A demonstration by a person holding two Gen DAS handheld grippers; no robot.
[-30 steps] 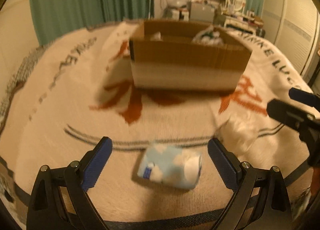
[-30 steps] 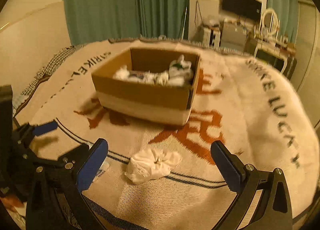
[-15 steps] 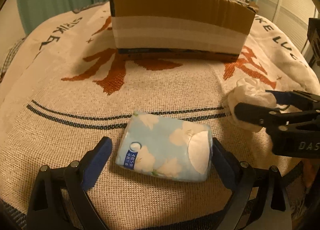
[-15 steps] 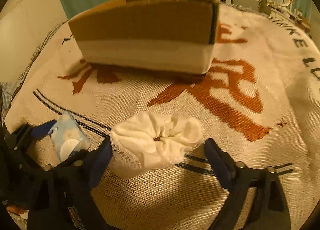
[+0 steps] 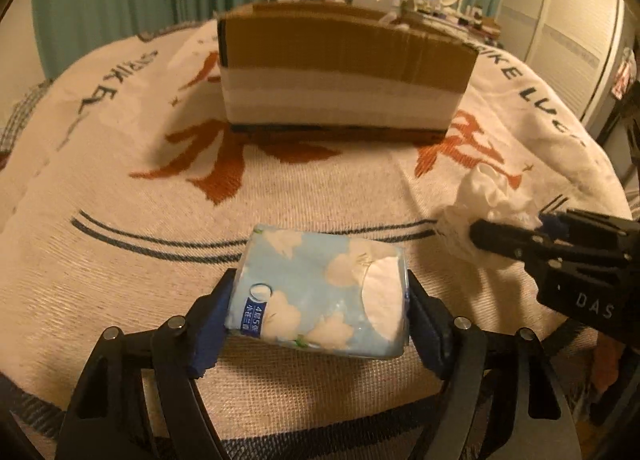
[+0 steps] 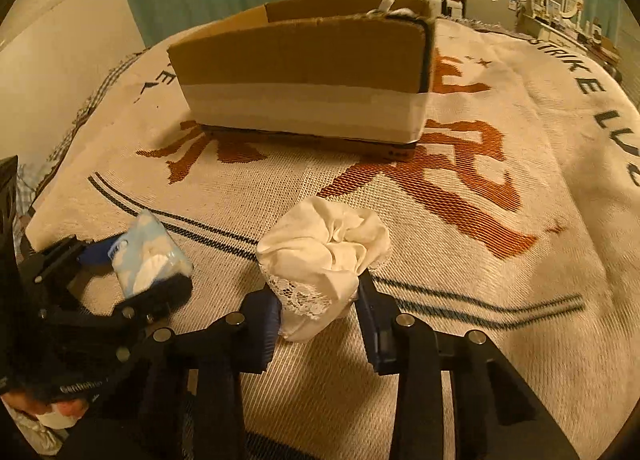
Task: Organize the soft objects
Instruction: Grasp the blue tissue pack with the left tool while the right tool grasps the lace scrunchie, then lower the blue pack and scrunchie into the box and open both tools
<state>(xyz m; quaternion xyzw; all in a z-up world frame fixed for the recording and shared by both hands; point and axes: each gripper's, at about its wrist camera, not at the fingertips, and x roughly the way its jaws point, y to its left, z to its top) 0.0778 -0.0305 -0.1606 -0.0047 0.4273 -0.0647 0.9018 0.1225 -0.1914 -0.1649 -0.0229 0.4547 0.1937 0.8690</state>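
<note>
Two soft items gripped, none boxed yet: left gripper (image 5: 320,324) clamps tissue pack (image 5: 322,292) at lower centre, right gripper (image 6: 318,316) pinches white lace cloth (image 6: 324,256). Cardboard box (image 6: 304,59), upper centre, probably holds earlier items.

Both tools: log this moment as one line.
left tool: shut on tissue pack | right tool: shut on white cloth | box: ahead

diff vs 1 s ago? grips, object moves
Both grippers dropped in and closed: left gripper now clamps the blue tissue pack, right gripper clamps the white cloth bundle. Cardboard box and blanket unchanged.
</note>
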